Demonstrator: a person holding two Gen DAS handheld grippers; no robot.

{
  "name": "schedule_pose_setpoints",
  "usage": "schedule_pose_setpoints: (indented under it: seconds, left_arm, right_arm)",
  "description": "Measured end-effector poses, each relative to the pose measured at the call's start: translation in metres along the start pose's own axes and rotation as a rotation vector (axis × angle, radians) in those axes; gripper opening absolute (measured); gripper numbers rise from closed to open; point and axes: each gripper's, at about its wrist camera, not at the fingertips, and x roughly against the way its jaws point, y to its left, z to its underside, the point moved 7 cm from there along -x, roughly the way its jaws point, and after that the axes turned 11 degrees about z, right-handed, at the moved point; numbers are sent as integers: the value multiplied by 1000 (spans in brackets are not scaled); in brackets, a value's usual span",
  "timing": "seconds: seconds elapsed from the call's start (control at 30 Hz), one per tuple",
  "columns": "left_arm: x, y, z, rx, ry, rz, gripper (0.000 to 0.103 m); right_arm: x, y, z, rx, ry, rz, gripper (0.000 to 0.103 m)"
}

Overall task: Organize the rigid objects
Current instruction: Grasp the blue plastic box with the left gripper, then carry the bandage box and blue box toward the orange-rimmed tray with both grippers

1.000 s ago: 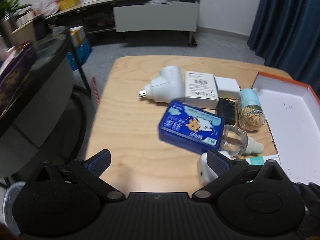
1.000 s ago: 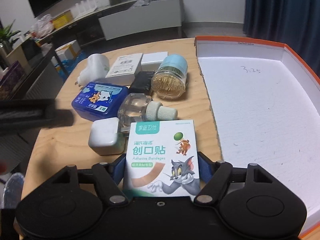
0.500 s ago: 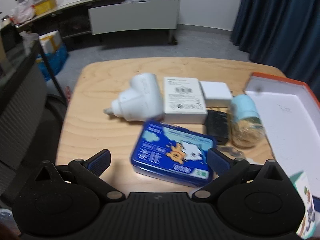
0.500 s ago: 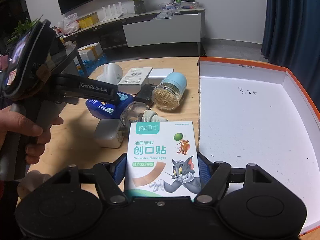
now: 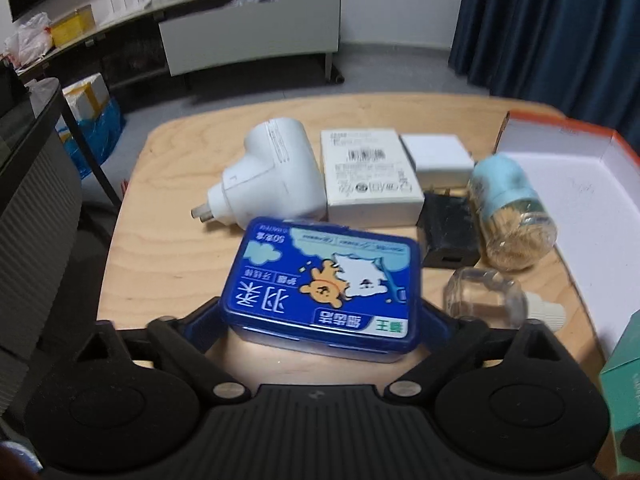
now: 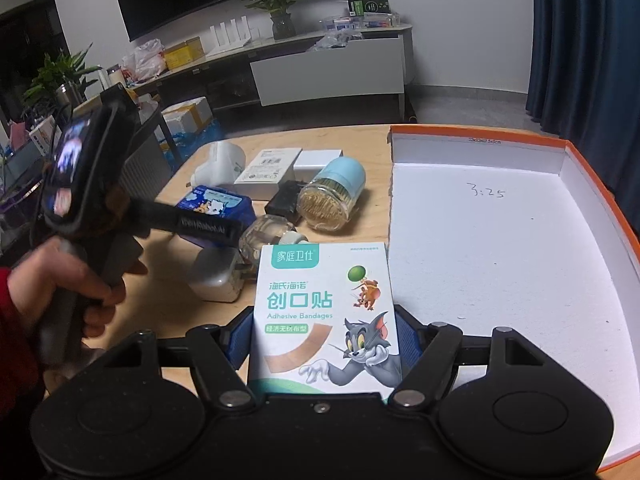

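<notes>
A blue cartoon-printed box lies flat on the wooden table. My left gripper straddles its near end. The jaws are closing, and the blue pads stand right beside the box's sides without visibly squeezing it. My right gripper is shut on an adhesive bandage box, held upright above the table. It is just left of the white orange-rimmed tray. The right wrist view also shows the blue box, partly behind the left tool and a hand.
Behind the blue box lie a white plug adapter, a flat white carton, a small white box, a black charger, a toothpick jar and a clear bottle. A white cube charger sits nearer.
My left gripper has come forward and down until the blue box sits between its fingers, and its jaws have narrowed. The right gripper has risen a little with the bandage box.
</notes>
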Motion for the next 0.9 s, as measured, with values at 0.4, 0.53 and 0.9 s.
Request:
schedule_pose_setpoints:
  seconds: [0.4,0.53,0.9]
  left_arm:
    - [53,-13,-5,37,-129,-18,93]
    - [70,-21,1,50,-162,-6,93]
    - [113,-56,9,54,-225,2,93]
  right_arm:
    - [20,-7,-11,-17,-54,-4,84]
    - [33,-10,-14,-22,-81,-5,84]
    - [55,-25,-21,-55,-123,-5,84]
